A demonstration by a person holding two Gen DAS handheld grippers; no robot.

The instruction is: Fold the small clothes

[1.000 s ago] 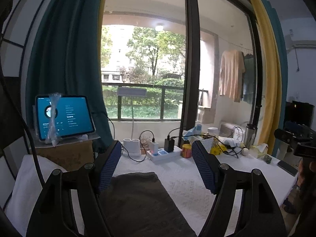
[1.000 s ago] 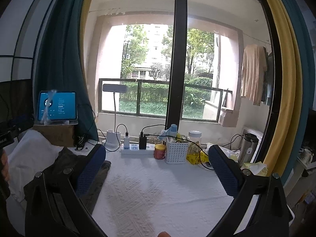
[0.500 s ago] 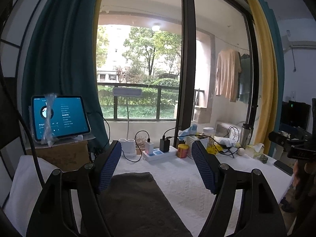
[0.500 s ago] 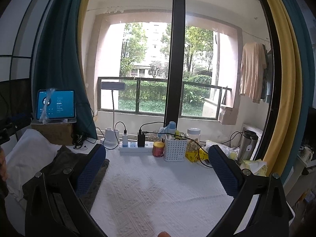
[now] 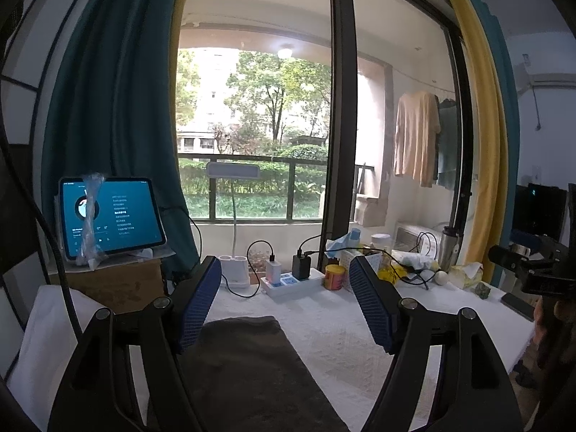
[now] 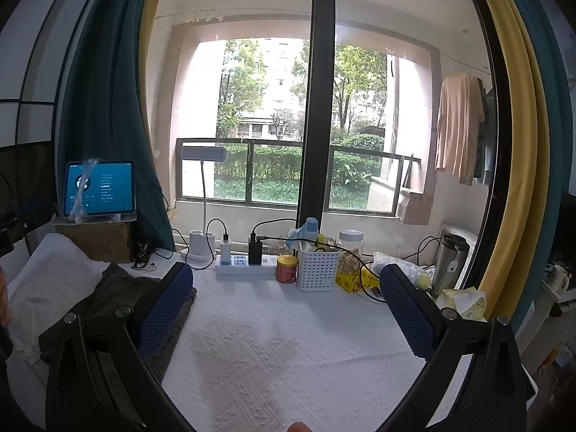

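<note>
Left wrist view: the left tool [image 5: 286,302] fills the lower half of the frame, its two blue-padded fingers [image 5: 199,306] spread wide apart with nothing between them. A dark grey garment [image 5: 248,370] lies flat on the white bench [image 5: 334,327], running from the lower centre up toward the middle, its far edge just beyond the left pad. Behind it, mid-frame, sit a white power strip [image 5: 291,284] with chargers plugged in, a red and yellow can [image 5: 334,277] and a white desk lamp [image 5: 234,216]. A lit tablet [image 5: 111,214] stands on a cardboard box at the left

Right wrist view: the right tool [image 6: 286,302] is also spread wide, holding nothing, above bare white bench cloth [image 6: 273,352]. The dark garment [image 6: 108,306] lies bunched at the lower left, partly behind the left pad, beside a white pillow [image 6: 50,280]. A white perforated basket [image 6: 317,270] stands mid-frame next to the can [image 6: 287,268] and the power strip [image 6: 244,268]. A steel flask [image 6: 450,264] is at the right edge
</note>
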